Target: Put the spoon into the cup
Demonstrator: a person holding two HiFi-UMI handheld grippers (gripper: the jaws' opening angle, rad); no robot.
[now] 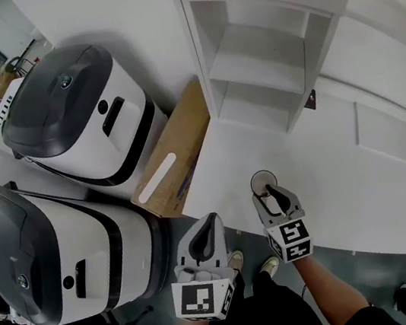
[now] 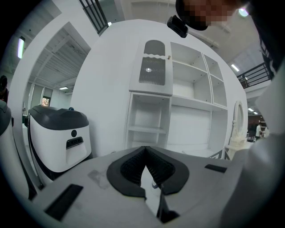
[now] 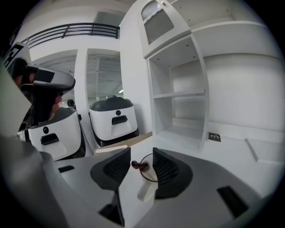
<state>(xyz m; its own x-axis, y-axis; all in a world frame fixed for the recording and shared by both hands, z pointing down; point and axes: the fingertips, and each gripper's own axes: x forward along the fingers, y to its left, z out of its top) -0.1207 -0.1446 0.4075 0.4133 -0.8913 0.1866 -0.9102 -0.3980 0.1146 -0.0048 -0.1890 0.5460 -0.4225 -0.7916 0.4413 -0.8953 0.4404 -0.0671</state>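
A small white cup (image 3: 147,192) with a thin dark rim stands near the front edge of the white table (image 1: 343,173). In the head view the cup (image 1: 263,179) sits just beyond my right gripper (image 1: 268,190). A dark brown spoon end (image 3: 140,165) rests across the cup's rim. My right gripper (image 3: 141,162) is open, its pads either side of the spoon end and the rim, with a gap showing on both sides. My left gripper (image 1: 211,219) hangs off the table's near edge, to the left of the cup. In its own view the left gripper (image 2: 144,150) is shut with nothing in it.
A white shelf unit (image 1: 265,70) stands at the back of the table, with a small dark card (image 1: 310,100) at its foot. A long cardboard box (image 1: 178,150) lies along the table's left edge. Two white-and-grey machines (image 1: 71,110) (image 1: 49,253) stand to the left.
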